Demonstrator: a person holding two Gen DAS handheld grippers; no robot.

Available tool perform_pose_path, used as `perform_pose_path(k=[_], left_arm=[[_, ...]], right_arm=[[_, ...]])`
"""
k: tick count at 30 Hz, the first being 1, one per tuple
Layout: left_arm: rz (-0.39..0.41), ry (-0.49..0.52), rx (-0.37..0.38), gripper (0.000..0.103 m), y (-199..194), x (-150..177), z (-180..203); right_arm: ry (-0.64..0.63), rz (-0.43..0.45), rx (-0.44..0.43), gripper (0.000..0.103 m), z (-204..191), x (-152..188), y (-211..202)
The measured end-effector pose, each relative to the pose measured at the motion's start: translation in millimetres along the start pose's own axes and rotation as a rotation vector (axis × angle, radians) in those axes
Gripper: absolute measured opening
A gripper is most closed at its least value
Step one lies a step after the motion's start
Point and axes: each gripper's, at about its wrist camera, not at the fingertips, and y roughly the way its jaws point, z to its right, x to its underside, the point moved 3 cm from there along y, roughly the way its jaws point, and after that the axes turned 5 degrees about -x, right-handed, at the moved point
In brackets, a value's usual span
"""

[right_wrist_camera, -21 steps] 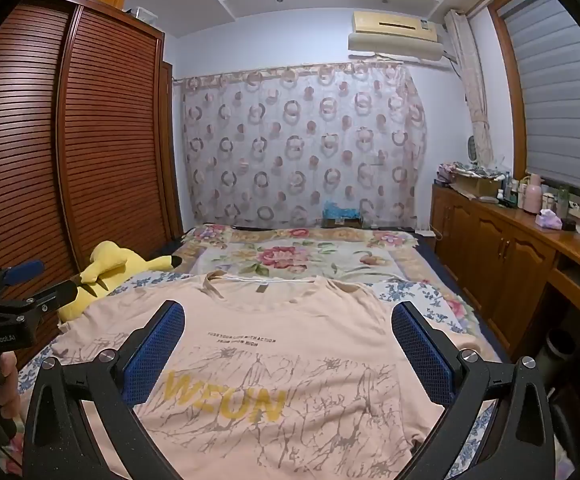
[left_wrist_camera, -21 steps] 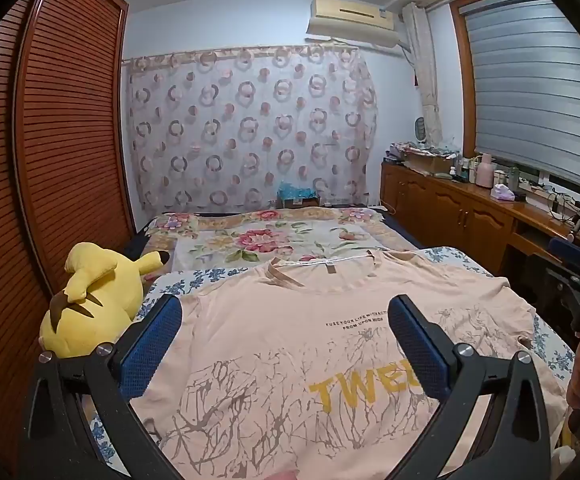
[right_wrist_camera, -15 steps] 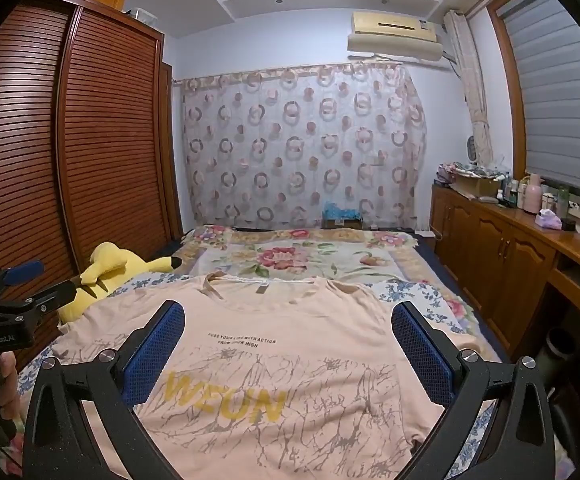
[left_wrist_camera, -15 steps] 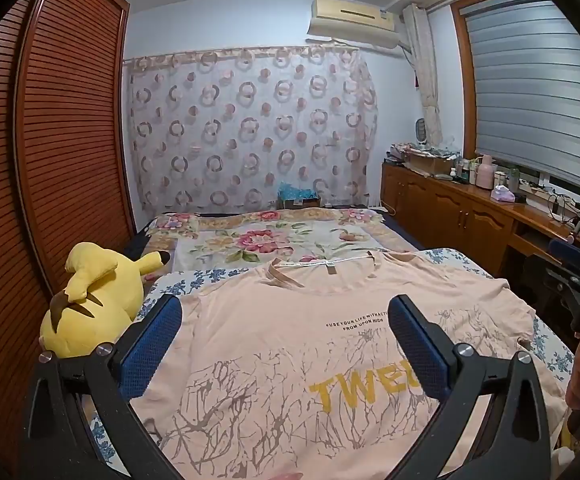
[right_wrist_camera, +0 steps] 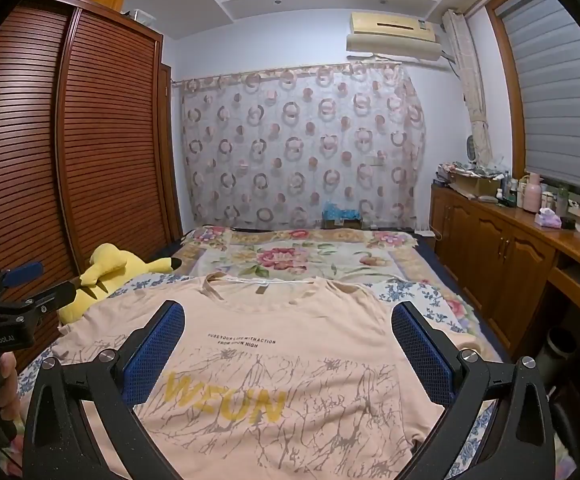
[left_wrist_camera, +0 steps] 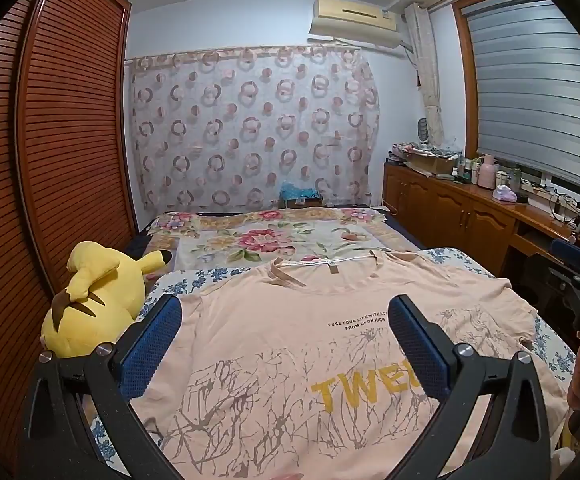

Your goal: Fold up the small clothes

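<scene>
The left gripper [left_wrist_camera: 284, 320] hangs above the near half of the bed with its jaws spread wide and nothing between them, its blue pads [left_wrist_camera: 152, 346] standing well apart on black arms. The right gripper [right_wrist_camera: 288, 328] is likewise released, empty and tilted slightly down over the same garment. Under both lies the task's piece, a peach T-shirt [left_wrist_camera: 290, 344] spread flat and face up on the bed [right_wrist_camera: 409, 292], its collar pointing toward the far wall and its hem nearest the cameras; it carries small black lettering across the chest, a grey branching print and large yellow letters lower down. In the right wrist view the left gripper shows at the left edge, held by a hand [right_wrist_camera: 8, 384] on its handle; in the left wrist view the other gripper's body and the fingers holding it appear at the right edge. Just beside the shirt's left sleeve a yellow plush toy [left_wrist_camera: 98, 300] lies against the louvred wooden wardrobe [left_wrist_camera: 62, 140]. Beyond the collar a floral blanket [left_wrist_camera: 274, 240] covers the far part of the bed. A circle-patterned curtain [right_wrist_camera: 301, 144] hangs on the back wall beneath an air conditioner [right_wrist_camera: 393, 36], and a wooden sideboard [right_wrist_camera: 501, 248] crowded with small items runs along the right under a slatted blind [left_wrist_camera: 537, 92].
</scene>
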Motion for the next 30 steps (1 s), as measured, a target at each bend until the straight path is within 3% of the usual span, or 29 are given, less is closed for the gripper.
perform_pose_path(k=[30], left_arm=[[0.002,0.001,-0.001,0.103,0.0,0.0,0.1]], right_arm=[[0.003,0.002,-0.002,0.103,5.2,-1.6,-1.3]])
